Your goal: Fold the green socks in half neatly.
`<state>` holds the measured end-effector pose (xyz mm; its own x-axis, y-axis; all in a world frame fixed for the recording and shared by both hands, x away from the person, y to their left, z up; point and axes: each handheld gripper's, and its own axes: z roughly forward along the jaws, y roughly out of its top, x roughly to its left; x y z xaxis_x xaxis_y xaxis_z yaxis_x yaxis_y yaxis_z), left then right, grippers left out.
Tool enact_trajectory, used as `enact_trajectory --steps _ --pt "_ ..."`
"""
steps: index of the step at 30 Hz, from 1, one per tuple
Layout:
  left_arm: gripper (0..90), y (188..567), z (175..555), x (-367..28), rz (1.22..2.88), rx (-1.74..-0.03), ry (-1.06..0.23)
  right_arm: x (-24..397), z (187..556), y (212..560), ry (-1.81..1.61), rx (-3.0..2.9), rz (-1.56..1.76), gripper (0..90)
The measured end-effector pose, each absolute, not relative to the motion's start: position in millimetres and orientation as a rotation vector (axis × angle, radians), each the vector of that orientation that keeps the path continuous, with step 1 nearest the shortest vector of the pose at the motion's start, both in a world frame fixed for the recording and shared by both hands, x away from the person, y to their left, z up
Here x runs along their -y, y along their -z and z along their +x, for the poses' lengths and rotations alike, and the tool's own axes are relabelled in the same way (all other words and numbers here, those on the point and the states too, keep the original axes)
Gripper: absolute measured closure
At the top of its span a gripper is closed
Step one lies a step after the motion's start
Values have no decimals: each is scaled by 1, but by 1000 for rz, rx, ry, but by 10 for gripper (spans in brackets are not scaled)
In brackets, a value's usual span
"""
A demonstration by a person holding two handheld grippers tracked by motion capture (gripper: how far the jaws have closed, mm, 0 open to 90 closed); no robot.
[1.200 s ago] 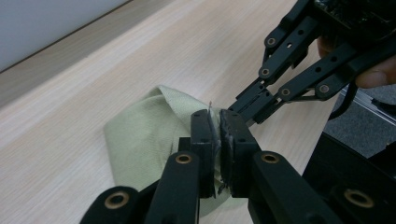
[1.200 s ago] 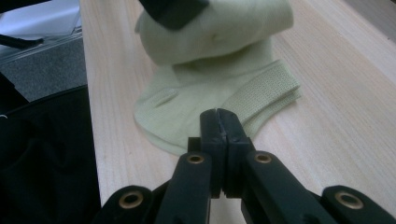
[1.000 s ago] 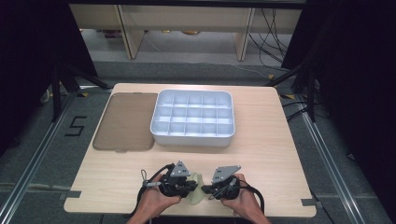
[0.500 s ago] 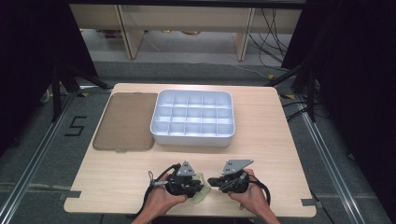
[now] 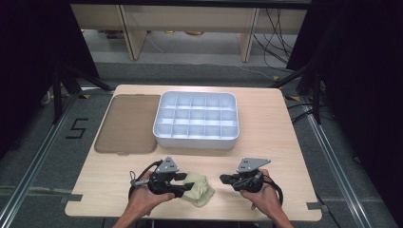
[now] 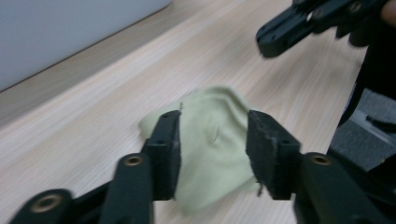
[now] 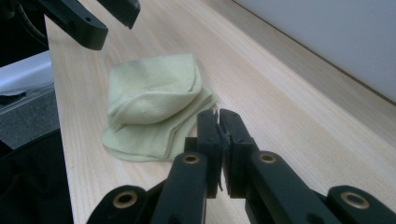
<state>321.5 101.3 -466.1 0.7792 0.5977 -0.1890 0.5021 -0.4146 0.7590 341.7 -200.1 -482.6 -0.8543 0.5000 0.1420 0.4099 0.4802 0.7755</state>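
Observation:
A folded pale green cloth (image 5: 200, 190) lies on the wooden table (image 5: 266, 142) near its front edge. My left gripper (image 5: 189, 183) points right at it; its jaws have just been opening. In the left gripper view the cloth (image 6: 210, 140) lies loose between the spread jaws of that gripper (image 6: 212, 128), with no pad pressing on it. My right gripper (image 5: 222, 179) is shut on nothing, a short way right of the cloth and pointing left. In the right gripper view the closed jaws of my right gripper (image 7: 218, 133) stand just right of the cloth (image 7: 154, 102).
A white tray (image 5: 196, 138) divided into several compartments sits at the table's middle back. A flat brown lid (image 5: 126, 123) lies to its left. The person's hands come in over the front edge.
The left gripper's jaws have opened and it has drawn back left. The right gripper has moved right, away from the cloth, which now lies on the table.

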Motion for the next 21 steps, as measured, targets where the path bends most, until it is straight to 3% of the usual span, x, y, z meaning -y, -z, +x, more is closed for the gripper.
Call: enact_trajectory --steps 7,10,16,18,21 --pt "774 479 323 -113 2125 -807 -143 197 341 481 -1316 -2597 786 872" --pt "821 481 323 -111 2116 -819 -125 196 340 479 -1309 -2611 778 871" --pt "866 493 325 -102 2205 -772 -117 192 338 480 -1292 -2618 770 871" --pt "869 501 320 -95 2183 -774 -46 186 338 479 -1289 -2623 737 871" --pt "869 504 315 -90 2208 -774 -38 180 337 477 -1290 -2623 703 871"
